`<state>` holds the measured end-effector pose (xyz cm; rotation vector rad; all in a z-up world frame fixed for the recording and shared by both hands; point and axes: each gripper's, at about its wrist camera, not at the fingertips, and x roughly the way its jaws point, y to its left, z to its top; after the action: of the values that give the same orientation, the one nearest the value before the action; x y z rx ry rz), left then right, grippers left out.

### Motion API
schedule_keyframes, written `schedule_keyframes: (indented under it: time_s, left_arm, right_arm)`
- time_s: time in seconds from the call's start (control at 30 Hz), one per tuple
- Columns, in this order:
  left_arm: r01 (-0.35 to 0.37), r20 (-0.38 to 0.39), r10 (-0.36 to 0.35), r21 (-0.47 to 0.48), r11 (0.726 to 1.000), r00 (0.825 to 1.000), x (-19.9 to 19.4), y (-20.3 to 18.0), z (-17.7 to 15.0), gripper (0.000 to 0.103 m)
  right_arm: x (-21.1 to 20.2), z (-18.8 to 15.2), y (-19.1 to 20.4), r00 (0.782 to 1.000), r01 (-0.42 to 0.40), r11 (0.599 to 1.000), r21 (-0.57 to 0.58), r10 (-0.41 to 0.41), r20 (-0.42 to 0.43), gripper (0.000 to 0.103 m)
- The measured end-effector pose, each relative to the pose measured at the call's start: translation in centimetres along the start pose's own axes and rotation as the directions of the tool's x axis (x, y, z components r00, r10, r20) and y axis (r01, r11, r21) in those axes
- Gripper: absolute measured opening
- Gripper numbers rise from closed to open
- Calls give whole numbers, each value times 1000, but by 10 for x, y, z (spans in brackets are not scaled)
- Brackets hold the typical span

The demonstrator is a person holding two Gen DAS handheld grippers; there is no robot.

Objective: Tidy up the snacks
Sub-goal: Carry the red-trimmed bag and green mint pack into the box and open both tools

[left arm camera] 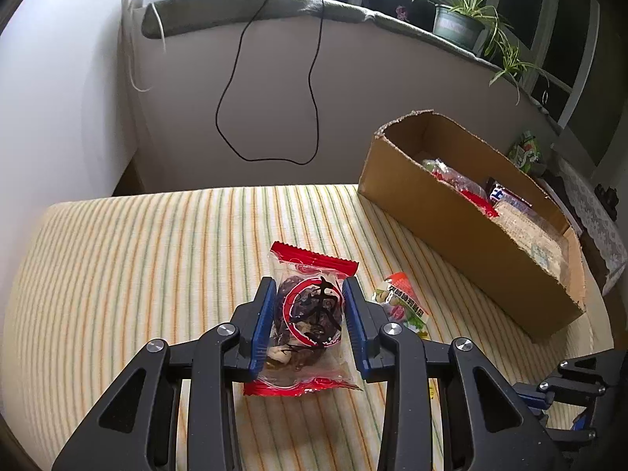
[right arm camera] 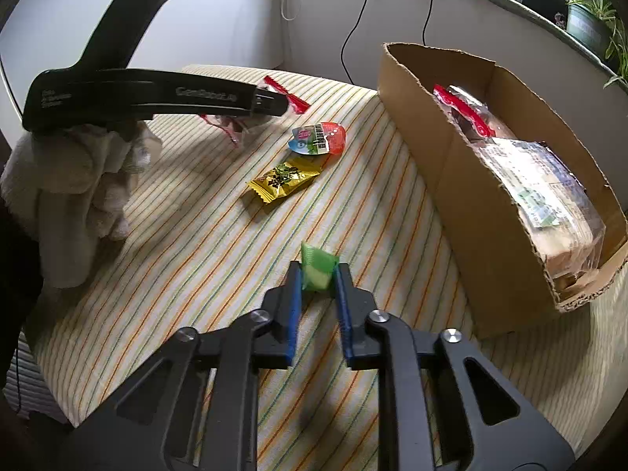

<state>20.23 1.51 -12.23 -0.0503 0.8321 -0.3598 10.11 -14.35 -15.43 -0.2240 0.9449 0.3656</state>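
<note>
My left gripper (left arm camera: 308, 288) is shut on a clear red-edged date snack packet (left arm camera: 310, 314), low over the striped tablecloth (left arm camera: 117, 274). My right gripper (right arm camera: 318, 272) is shut on a small green candy packet (right arm camera: 318, 269), just above the cloth. An orange-and-green jelly packet (right arm camera: 318, 139) and a yellow candy packet (right arm camera: 284, 180) lie on the cloth ahead of it. The jelly packet also shows in the left wrist view (left arm camera: 400, 300), right of my left gripper. A cardboard box (right arm camera: 451, 165) with several snacks inside stands to the right; in the left wrist view it (left arm camera: 451, 227) is at the right.
In the right wrist view the left gripper's body (right arm camera: 157, 96) reaches in from the left, with a white cloth bundle (right arm camera: 74, 180) beneath it. A windowsill with potted plants (left arm camera: 463, 19) and hanging black cables (left arm camera: 274, 117) lies behind the table.
</note>
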Motion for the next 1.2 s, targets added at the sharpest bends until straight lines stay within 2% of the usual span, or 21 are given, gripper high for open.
schedule_keyframes:
  time_s: [0.27, 0.57, 0.9, 1.2]
  left_arm:
    - [-9, 17, 9, 2, 1000, 1000, -11, -5, 1, 33]
    - [-2, 49, 2, 17, 1000, 999, -26, -18, 11, 33]
    - [20, 74, -25, 62, 998, 997, -27, -49, 30, 33]
    - [45, 78, -53, 94, 995, 996, -19, -79, 47, 33]
  right_arm:
    - [-7, -2, -4, 999, -28, 999, 29, 27, 18, 6]
    - [-32, 6, -14, 996, -44, 998, 43, 41, 78, 6]
    - [-61, 19, -40, 989, -58, 996, 64, 49, 141, 6]
    - [-82, 40, -79, 980, -13, 997, 79, -3, 198, 6]
